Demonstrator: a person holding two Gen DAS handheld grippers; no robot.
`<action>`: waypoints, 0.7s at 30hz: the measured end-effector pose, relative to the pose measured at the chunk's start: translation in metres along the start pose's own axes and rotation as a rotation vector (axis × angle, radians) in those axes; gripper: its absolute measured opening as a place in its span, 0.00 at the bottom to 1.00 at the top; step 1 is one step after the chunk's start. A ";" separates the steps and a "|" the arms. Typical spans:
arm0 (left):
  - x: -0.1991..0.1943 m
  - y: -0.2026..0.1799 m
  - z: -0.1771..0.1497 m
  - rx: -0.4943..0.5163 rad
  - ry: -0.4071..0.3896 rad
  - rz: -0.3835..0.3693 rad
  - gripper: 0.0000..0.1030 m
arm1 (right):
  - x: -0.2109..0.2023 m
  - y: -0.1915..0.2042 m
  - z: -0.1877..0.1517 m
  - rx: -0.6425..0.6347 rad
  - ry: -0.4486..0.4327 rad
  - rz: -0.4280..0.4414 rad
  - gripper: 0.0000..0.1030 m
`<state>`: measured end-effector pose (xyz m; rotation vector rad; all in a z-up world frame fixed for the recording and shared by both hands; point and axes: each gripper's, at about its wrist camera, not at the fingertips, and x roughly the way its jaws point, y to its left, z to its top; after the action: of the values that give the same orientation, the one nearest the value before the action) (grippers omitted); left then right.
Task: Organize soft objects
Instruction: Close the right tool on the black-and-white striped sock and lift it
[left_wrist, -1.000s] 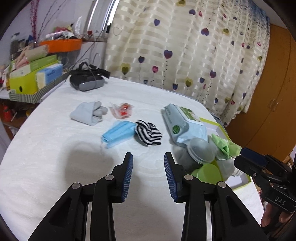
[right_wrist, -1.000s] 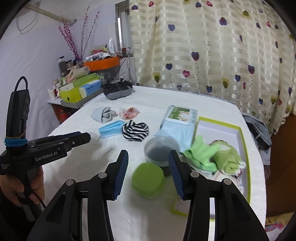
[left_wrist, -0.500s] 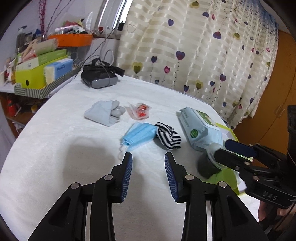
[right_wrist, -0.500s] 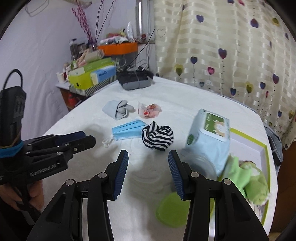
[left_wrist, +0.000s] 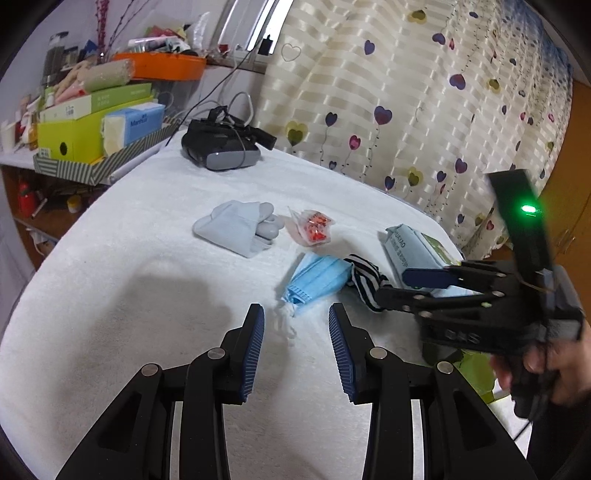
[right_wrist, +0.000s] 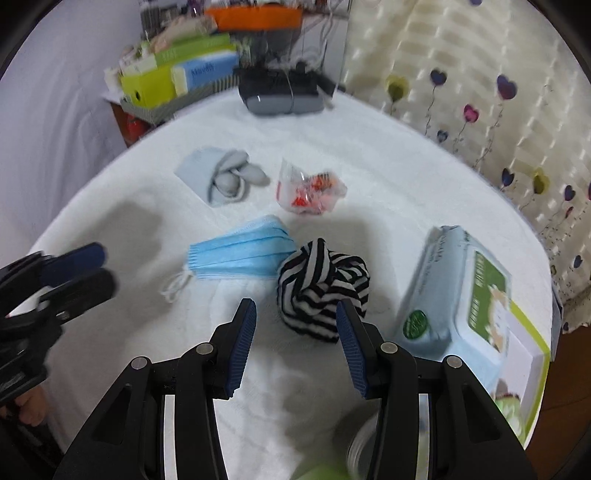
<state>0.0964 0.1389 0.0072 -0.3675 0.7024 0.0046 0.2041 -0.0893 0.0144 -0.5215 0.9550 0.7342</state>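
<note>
On the white desk (left_wrist: 110, 295) we hold two tools over a scatter of soft things. Our left hand-held gripper (left_wrist: 295, 332) tilts down toward the cloth with its jaws apart and nothing between them; just beyond its tips lie the white ear loops of the blue face mask (left_wrist: 317, 278), which rests flat near the middle of the desk. Our right hand-held gripper (right_wrist: 293, 325) points more steeply down, its jaws also apart, and the striped sock ball (right_wrist: 323, 288) sits just past and between its tips; the blue pads do not press on it. From the left wrist view, this right tool comes in from the right side with its fingers level over the sock ball, and a hand (left_wrist: 546, 365) wraps its handle at the frame's edge. The sock ball touches the right end of the face mask. Farther back lie a folded grey sock pair (right_wrist: 221, 177) and, just beside it, a clear packet with red pieces (right_wrist: 310, 192). To the right of the sock ball, a pack of wet wipes (right_wrist: 454, 295) leans on the rim of a green-edged tray (right_wrist: 535, 369). At the far edge of the desk sits a dark headset (left_wrist: 221, 147) with its cables.
</note>
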 end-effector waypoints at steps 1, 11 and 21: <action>0.001 0.001 0.000 -0.001 0.000 -0.003 0.34 | 0.007 -0.002 0.004 -0.005 0.023 -0.015 0.45; 0.010 -0.003 0.009 0.011 0.019 0.001 0.34 | 0.042 -0.014 0.015 -0.015 0.126 -0.012 0.42; 0.026 -0.026 0.017 0.108 0.042 0.030 0.44 | -0.001 -0.020 0.004 -0.019 -0.031 -0.001 0.13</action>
<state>0.1301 0.1168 0.0110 -0.2543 0.7466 -0.0127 0.2215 -0.0999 0.0187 -0.5253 0.9196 0.7489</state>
